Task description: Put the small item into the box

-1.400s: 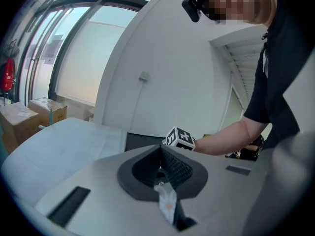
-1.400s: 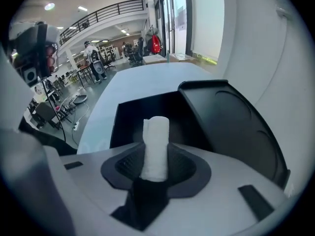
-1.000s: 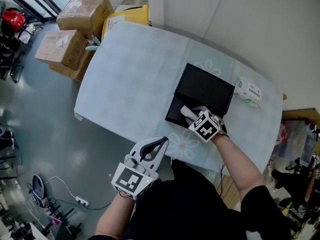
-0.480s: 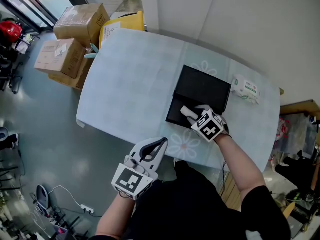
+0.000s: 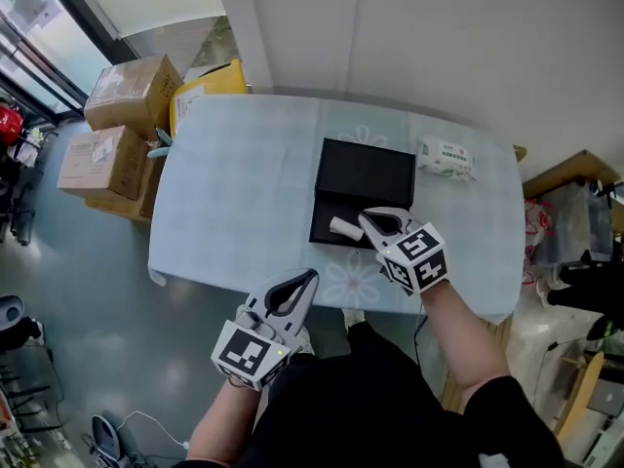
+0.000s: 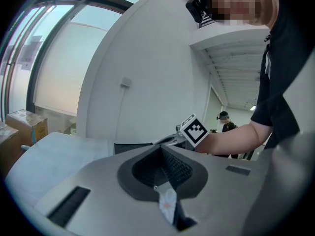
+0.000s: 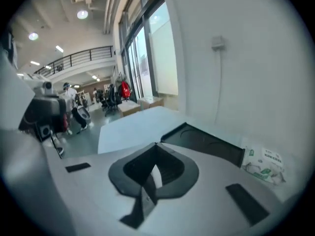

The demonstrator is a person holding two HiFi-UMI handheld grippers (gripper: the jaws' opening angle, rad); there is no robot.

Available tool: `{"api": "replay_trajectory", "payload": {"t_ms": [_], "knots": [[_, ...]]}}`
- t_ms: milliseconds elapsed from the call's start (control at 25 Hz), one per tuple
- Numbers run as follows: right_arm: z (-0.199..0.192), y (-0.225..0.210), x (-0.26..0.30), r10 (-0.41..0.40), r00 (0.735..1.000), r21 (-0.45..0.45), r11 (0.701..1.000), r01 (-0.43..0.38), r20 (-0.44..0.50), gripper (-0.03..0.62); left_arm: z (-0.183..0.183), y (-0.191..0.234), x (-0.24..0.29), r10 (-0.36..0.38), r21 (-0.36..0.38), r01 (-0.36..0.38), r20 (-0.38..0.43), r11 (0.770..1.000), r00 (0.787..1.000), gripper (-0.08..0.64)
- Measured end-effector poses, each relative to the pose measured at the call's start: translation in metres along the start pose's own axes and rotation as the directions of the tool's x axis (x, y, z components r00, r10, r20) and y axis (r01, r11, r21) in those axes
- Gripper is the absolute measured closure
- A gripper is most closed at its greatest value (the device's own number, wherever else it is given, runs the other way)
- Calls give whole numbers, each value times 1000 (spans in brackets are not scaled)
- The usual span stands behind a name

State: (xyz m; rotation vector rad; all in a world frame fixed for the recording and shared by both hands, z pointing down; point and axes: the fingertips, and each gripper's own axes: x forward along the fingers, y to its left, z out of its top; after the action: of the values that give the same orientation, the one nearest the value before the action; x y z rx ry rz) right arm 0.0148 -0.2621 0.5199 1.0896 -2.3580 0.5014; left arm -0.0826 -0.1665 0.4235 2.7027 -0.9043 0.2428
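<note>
An open black box (image 5: 361, 175) lies on the pale blue tablecloth (image 5: 234, 193), its lid folded back. The small white item (image 5: 344, 227) lies in the box's near half. My right gripper (image 5: 368, 218) hovers just right of the item, over the box's near right corner, shut with nothing between its jaws. In the right gripper view its jaws (image 7: 155, 144) meet above the box (image 7: 206, 144). My left gripper (image 5: 305, 280) hangs off the table's near edge, shut and empty. The left gripper view shows the closed gripper (image 6: 160, 146) and the box's edge (image 6: 133, 146) beyond.
A green-and-white tissue pack (image 5: 446, 157) lies on the table right of the box. Cardboard boxes (image 5: 132, 91) and a yellow bin (image 5: 210, 81) stand on the floor at the table's far left. A wall runs behind the table; wooden furniture (image 5: 565, 178) stands to the right.
The right gripper has drawn back from the white item and closed empty; the item stays in the box. The head view has shifted. The left gripper stays where it was.
</note>
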Motion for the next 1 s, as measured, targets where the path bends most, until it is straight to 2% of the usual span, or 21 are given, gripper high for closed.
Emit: {"api": "replay_trajectory", "payload": {"t_ms": [160, 320, 600, 1000], "knots": [[31, 19, -46, -29, 981, 79, 997, 14, 190, 583, 12, -7, -6, -32, 12, 32, 9, 999, 999, 561], [45, 45, -88, -65, 953, 110, 993, 34, 296, 583, 18, -18, -14, -78, 17, 78, 28, 997, 997, 561], [49, 102, -129, -106, 926, 65, 994, 89, 363, 583, 24, -40, -28, -176, 83, 170, 65, 982, 982, 561], [26, 163, -157, -143, 918, 96, 989, 115, 371, 583, 11, -71, -66, -248, 112, 242, 42, 964, 968, 561]]}}
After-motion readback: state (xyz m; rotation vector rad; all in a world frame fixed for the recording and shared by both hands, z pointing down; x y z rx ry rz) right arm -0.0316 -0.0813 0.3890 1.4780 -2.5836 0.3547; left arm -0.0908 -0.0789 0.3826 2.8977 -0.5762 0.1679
